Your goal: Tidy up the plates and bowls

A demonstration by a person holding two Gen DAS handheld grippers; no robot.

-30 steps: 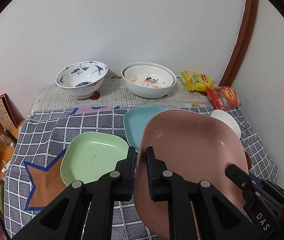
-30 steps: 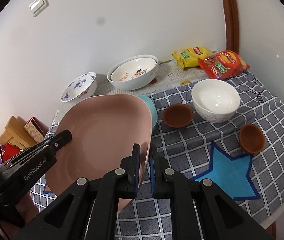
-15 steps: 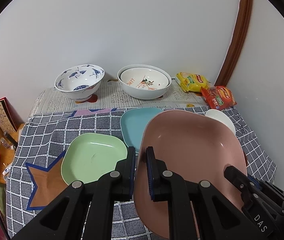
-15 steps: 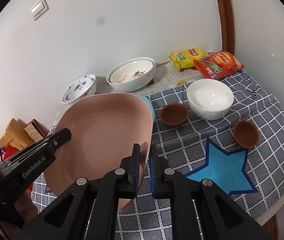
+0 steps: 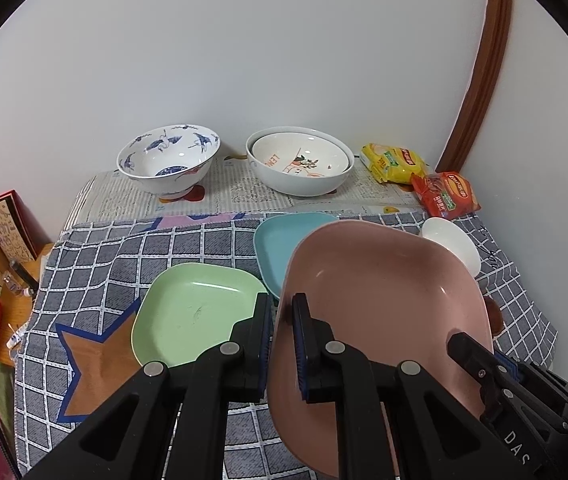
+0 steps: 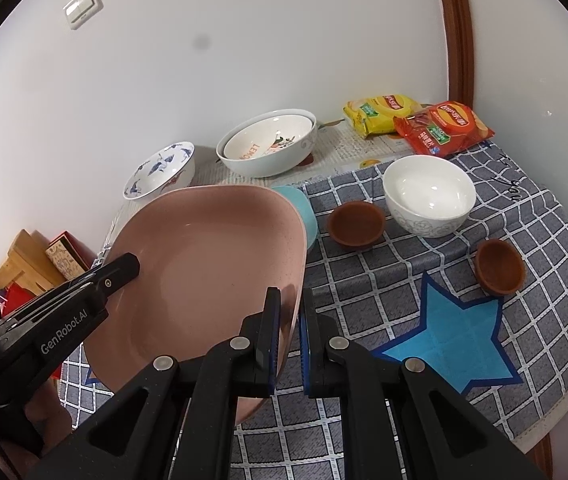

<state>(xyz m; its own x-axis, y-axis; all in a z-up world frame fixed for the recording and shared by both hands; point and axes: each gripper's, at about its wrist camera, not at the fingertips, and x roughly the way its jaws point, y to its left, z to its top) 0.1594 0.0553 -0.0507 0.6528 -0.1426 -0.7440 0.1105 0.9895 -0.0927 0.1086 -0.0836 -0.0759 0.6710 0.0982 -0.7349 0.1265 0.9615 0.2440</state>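
Grippers left [image 5: 282, 344] and right [image 6: 290, 340] | both still pinching pink plate [image 5: 380, 312] rims | plate carried marginally higher above table.

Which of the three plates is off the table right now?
The pink plate: both tongs, left and right, grip its rim. The green plate and blue plate lie flat.

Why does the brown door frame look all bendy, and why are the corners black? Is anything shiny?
Left wrist view: the fisheye lens bows the door frame and blacks out the corners; small glints sit on the blue-patterned bowl. Right wrist view: the frame bows too, glare shines inside the white bowl, and the pink plate stays sharp with a soft shadow at the fingers.
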